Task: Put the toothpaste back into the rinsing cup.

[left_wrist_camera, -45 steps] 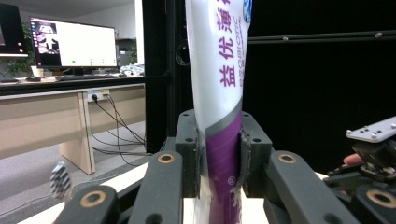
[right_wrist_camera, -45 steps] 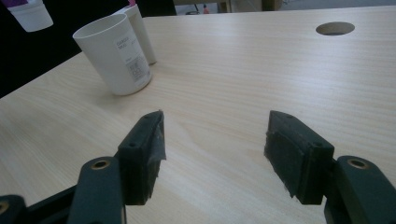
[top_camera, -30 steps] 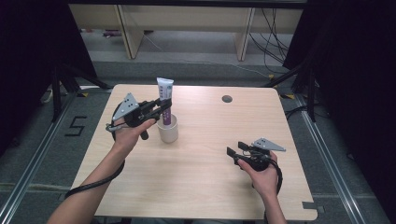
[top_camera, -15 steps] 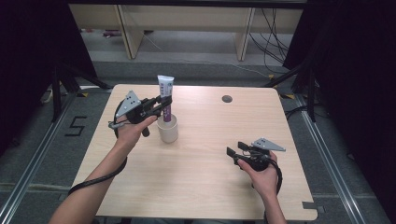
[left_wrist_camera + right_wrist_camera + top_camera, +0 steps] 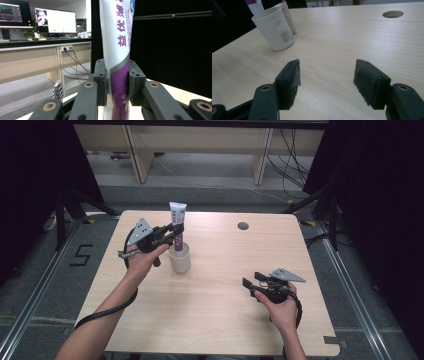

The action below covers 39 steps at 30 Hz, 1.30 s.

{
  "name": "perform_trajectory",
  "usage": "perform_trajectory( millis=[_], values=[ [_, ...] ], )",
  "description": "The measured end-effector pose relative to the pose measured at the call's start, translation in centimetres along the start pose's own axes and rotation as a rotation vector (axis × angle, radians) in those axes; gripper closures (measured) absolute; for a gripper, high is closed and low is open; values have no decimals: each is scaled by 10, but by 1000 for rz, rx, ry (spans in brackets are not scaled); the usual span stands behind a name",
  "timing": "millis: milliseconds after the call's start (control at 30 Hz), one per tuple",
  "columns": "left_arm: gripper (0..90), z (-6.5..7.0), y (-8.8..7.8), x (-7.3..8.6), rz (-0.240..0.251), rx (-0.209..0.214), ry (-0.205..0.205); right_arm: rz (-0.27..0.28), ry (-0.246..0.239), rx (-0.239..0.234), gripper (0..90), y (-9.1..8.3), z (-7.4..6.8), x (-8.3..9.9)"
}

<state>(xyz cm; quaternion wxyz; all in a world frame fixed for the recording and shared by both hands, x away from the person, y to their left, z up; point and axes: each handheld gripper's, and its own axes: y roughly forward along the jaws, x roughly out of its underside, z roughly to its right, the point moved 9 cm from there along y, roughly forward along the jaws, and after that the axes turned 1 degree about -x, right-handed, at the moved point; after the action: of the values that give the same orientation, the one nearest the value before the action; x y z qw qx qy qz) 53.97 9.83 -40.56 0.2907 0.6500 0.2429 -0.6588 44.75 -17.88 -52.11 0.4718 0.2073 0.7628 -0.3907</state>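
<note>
Upper left of centre: left gripper jaws clamped on tube, upright in cup; release apparently remains. Lower right: right gripper idle, jaws apart, on worktop.

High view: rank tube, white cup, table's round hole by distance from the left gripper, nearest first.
From the left gripper:
1. Tube, upright, clamped between its jaws.
2. White cup, just below the jaws, toward the person.
3. Round hole, far off to the right, near the table's back edge.
</note>
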Motion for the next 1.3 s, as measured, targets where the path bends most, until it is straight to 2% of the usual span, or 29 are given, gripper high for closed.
perform_trajectory(
  millis=[500, 533, 567, 600, 633, 800, 833, 1067, 1100, 1167, 1200, 1233, 1300],
  values=[
    [731, -6, 2, 12, -10, -25, 1, -2, -1, -2, 382, 0, 0, 0],
    [731, -6, 2, 13, -14, -25, 3, -13, 41, -10, 382, 0, -4, 2],
    [731, -6, 2, 14, -15, -25, 4, -12, 41, -10, 382, 0, -4, 2],
    [731, -7, 2, 16, -17, -26, 3, -24, 62, -10, 382, -1, -5, 3],
    [731, -7, 2, 17, -19, -25, 1, -12, 33, -8, 382, 0, -2, 2],
    [730, -7, 3, 22, -26, -27, -1, -14, 52, -17, 382, 0, -5, 3],
    [730, -7, 3, 23, -28, -27, 1, -11, 36, -19, 382, 1, -3, 2],
    [729, -8, 3, 31, -43, -31, -2, -10, 31, -16, 382, 1, -2, 2],
    [729, -8, 3, 31, -43, -30, -2, -18, 53, -18, 382, 0, -4, 3],
    [728, -8, 3, 33, -48, -33, -3, -10, 26, -20, 382, 1, -2, 2],
    [728, -8, 3, 34, -49, -34, -3, -19, 61, -17, 382, 0, -5, 3],
    [728, -8, 3, 35, -49, -33, -2, -14, 41, -17, 382, 0, -3, 3],
    [728, -8, 2, 37, -55, -33, -1, -15, 42, -18, 382, 0, -4, 3]
  ],
)
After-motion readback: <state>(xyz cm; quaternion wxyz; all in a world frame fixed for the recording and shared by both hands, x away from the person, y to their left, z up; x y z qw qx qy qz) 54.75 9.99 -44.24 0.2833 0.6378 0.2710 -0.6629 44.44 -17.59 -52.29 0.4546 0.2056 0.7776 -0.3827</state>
